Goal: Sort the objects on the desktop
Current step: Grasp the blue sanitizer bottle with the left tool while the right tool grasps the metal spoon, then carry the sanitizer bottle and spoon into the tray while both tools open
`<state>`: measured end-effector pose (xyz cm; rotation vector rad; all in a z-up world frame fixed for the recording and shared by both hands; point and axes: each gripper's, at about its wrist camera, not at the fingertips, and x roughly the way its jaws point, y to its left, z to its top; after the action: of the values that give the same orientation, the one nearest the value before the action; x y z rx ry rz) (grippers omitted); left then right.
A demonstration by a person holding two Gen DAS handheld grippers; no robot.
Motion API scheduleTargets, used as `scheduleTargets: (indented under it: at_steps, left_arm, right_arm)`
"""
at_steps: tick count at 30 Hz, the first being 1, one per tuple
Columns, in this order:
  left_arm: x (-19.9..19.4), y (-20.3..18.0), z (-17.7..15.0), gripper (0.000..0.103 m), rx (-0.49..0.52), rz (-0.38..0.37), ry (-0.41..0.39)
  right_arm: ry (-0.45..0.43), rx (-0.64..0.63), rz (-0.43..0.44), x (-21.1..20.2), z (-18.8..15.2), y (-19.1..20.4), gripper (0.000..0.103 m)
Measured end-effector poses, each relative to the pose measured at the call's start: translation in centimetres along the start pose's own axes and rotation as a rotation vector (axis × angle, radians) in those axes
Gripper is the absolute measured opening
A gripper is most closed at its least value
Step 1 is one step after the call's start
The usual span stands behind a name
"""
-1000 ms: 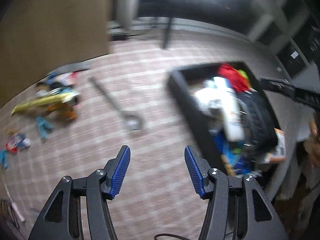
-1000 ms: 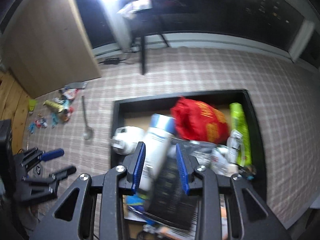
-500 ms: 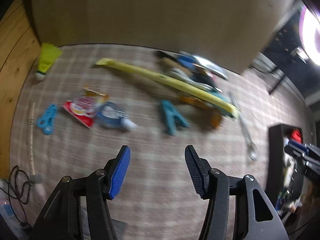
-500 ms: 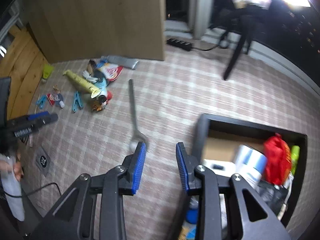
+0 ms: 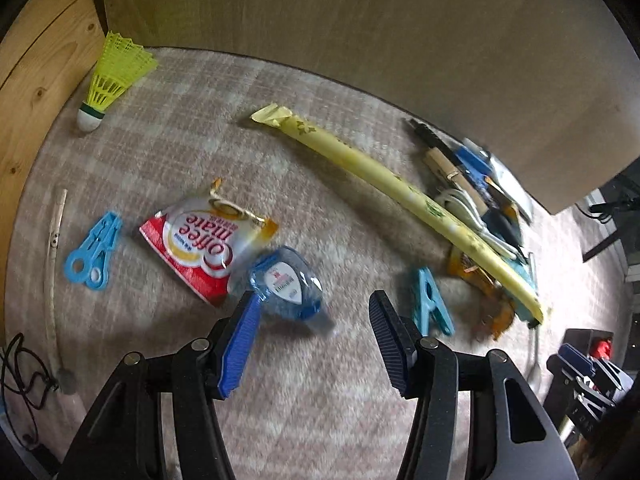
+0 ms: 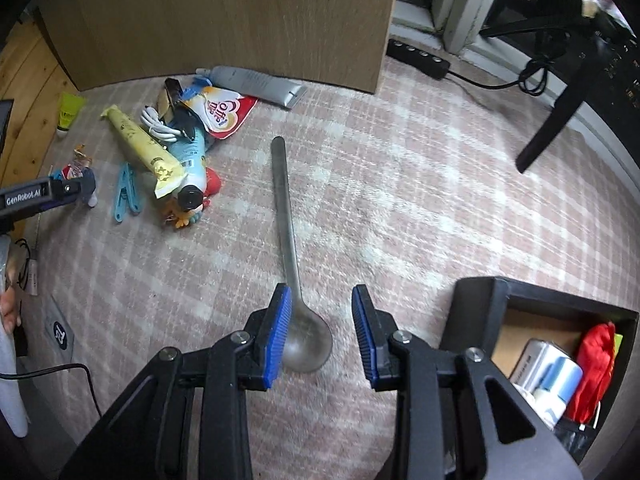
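My left gripper (image 5: 314,344) is open and empty, low over a blue correction-tape dispenser (image 5: 286,282) that lies just ahead of its left finger, next to a red coffee-mate sachet (image 5: 196,246). A teal clothes peg (image 5: 430,304) lies ahead of its right finger. My right gripper (image 6: 320,332) is open and empty above the bowl of a long metal spoon (image 6: 290,248). A black storage box (image 6: 496,312) holding a red pouch and bottles sits at the right.
A long yellow packet (image 5: 400,194), a yellow shuttlecock (image 5: 110,80), a light-blue peg (image 5: 94,250) and a pile of small items (image 6: 188,132) lie on the plaid cloth. A wooden panel (image 6: 240,16) stands behind. A power strip (image 6: 418,58) and chair leg lie at the far right.
Both grippers swung left, away from the black box. The left one dropped close to the correction tape and sachet. The right one moved over the spoon's bowl.
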<state>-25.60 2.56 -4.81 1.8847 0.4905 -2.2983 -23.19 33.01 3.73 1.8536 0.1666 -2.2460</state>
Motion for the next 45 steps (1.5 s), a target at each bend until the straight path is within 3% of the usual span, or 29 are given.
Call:
scheduleTargets:
  at_steps: [4, 8, 20, 22, 25, 39, 45]
  left_arm:
    - [0.6, -0.1, -0.2, 0.048, 0.027, 0.034, -0.019]
    - [0.7, -0.5, -1.0, 0.031, 0.082, 0.081, -0.054]
    - [0.9, -0.3, -2.6, 0.031, 0.144, 0.076, -0.093]
    - [0.9, -0.2, -2.8, 0.030, 0.148, 0.072, -0.096]
    - [0.9, -0.1, -3.2, 0.030, 0.152, 0.053, -0.091]
    - [-1.7, -1.7, -9.8, 0.030, 0.266, -0.063, -0.089]
    - [-3.3, -7.8, -10.3, 0.030, 0.359, -0.116, -0.099]
  right_arm:
    - [0.014, 0.001, 0.004, 0.7, 0.3, 0.0, 0.031]
    - [0.021, -0.003, 0.009, 1.1, 0.5, 0.1, 0.031]
    - [0.042, -0.028, -0.013, 2.7, 1.2, 0.9, 0.030]
    - [0.031, -0.044, -0.038, 2.7, 0.8, 1.7, 0.023]
    - [0.034, -0.065, -0.042, 2.6, 0.5, 2.7, 0.008]
    - [-0.014, 0.021, 0.030, -1.0, -4.3, 0.8, 0.008]
    - [-0.061, 0.056, 0.032, -4.0, -6.1, -0.5, 0.008]
